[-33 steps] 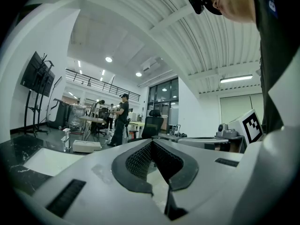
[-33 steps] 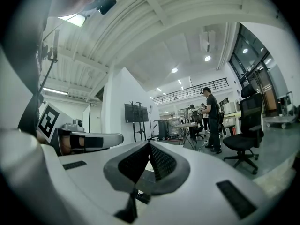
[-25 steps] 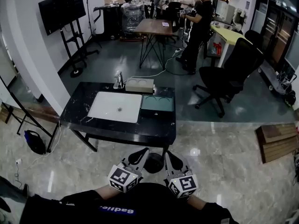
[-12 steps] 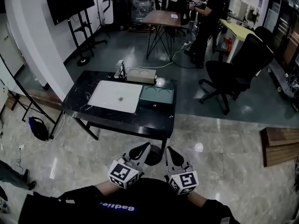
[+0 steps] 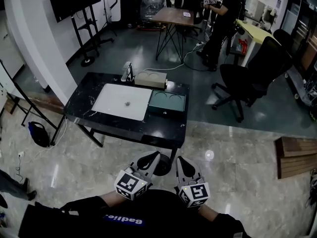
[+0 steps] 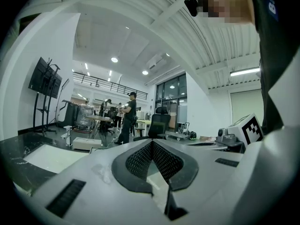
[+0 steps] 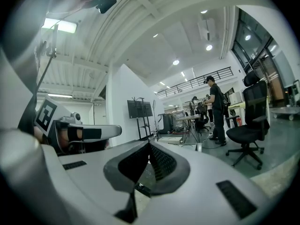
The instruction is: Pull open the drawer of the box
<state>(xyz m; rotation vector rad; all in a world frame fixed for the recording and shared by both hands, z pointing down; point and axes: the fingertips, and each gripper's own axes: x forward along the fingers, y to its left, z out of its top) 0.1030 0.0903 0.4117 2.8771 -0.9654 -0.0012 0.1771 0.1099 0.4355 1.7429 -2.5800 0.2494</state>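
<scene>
Head view: left gripper (image 5: 150,158) and right gripper (image 5: 182,164), both with jaws closed on nothing, at the chest. One black table (image 5: 163,133) well ahead carries two boxes: beige box (image 5: 150,79) at the far edge, teal-topped box (image 5: 167,101) just beside it. Shirt print (image 5: 123,220) unreadable.

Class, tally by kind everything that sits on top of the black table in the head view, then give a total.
Boxes: 2 (green-topped box, grey box)
White mat: 1
Metal fixture, tap-like: 1
Total: 4
</scene>
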